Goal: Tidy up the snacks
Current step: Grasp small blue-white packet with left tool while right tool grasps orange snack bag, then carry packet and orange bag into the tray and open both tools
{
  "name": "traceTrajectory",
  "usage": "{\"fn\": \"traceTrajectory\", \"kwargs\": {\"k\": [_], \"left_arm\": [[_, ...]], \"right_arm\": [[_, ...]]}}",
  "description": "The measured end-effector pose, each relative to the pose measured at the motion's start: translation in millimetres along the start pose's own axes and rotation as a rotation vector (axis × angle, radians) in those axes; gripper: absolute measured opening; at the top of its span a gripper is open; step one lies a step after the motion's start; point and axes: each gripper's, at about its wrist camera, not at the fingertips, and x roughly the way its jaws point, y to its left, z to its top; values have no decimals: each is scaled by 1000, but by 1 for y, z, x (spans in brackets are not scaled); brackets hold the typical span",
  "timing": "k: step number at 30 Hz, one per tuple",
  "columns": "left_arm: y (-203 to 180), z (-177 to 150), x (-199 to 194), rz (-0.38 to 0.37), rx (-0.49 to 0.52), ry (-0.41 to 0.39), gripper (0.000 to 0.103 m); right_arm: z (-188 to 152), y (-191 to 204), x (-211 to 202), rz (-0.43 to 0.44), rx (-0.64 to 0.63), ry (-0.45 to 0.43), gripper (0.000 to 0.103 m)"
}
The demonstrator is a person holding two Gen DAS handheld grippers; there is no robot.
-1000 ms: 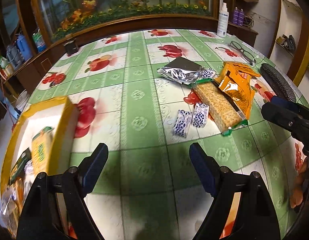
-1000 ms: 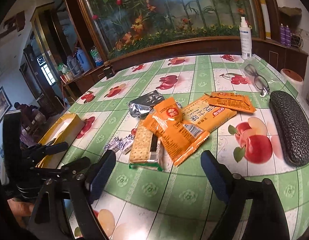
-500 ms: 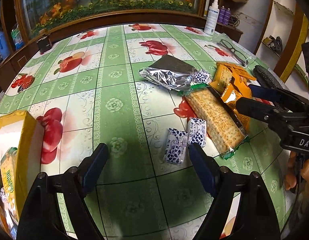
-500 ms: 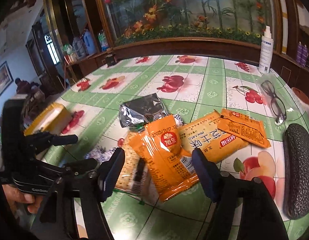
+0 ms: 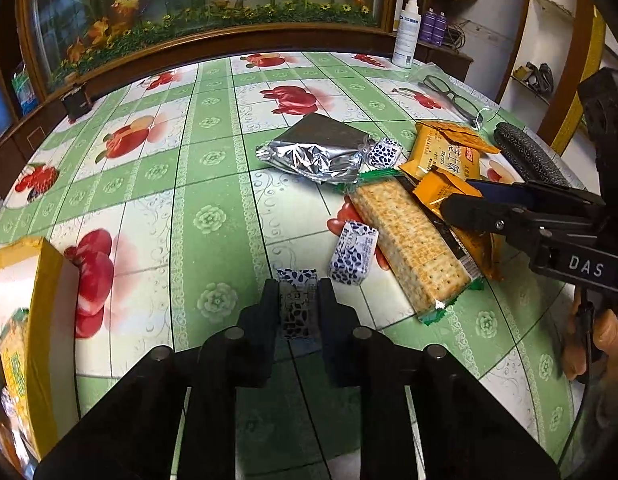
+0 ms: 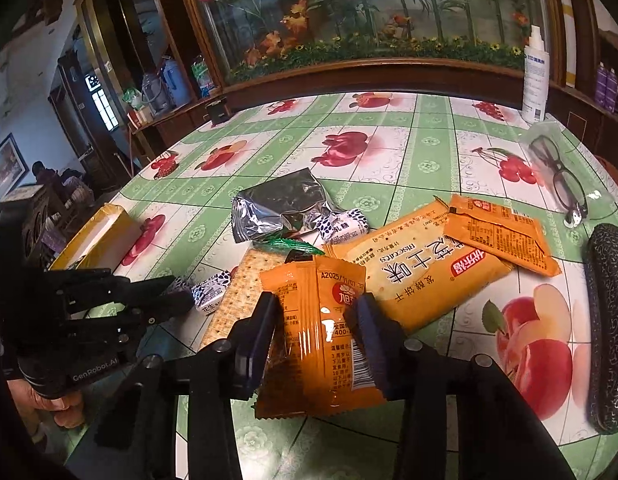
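Snacks lie in a loose heap on a table (image 5: 213, 184) with a green fruit-print cloth. Left gripper (image 5: 297, 294): jaws closed fully on a small blue-and-white candy (image 5: 296, 308) that rests on the cloth near the heap's left edge. A second candy (image 5: 354, 257) lies just right of it, touching a clear-wrapped cracker pack (image 5: 409, 240). Right gripper (image 6: 316, 308): jaws closing around an orange packet (image 6: 323, 344), which sits between the fingers, partly over the cracker pack (image 6: 239, 300); the left finger (image 6: 265, 312) touches the packet's edge, while contact at the right finger cannot be told. Behind it lies a large orange biscuit pack (image 6: 413, 276), and a smaller orange sachet (image 6: 501, 236) overlaps its far right end. A silver foil bag (image 6: 277, 204) sits at the far side of the heap, with a third candy (image 6: 343, 224) beside it. Yellow box (image 5: 41, 320): at the table's left edge, open, with packets inside. Glasses (image 6: 561, 176) and a dark textured case (image 6: 607, 320) lie to the right, a white spray bottle (image 6: 535, 76) at the far edge. A hand (image 6: 49, 400) holds the left gripper's handle.
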Motion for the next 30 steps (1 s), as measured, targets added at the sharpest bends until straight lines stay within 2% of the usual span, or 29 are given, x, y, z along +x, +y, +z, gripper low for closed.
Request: {"fn": "traceTrajectory", "kwargs": {"k": [5,14,21,30], "left_arm": [[9,-11,-17,-39,-53,-25,16],[22,-29,-54,-59,-121,-76,16],[25,-41,-81,-56,-133,-117,16],[35,-59,-109,-17,-153,-153,16]], "right_arm": [[-4,-4,-8,8,39,-9,39],[-16,-2,-26,53,99,-36,38],[-27,1,-41,122,166,-58,37],[-31,37,-59,182,144,-88,32]]}}
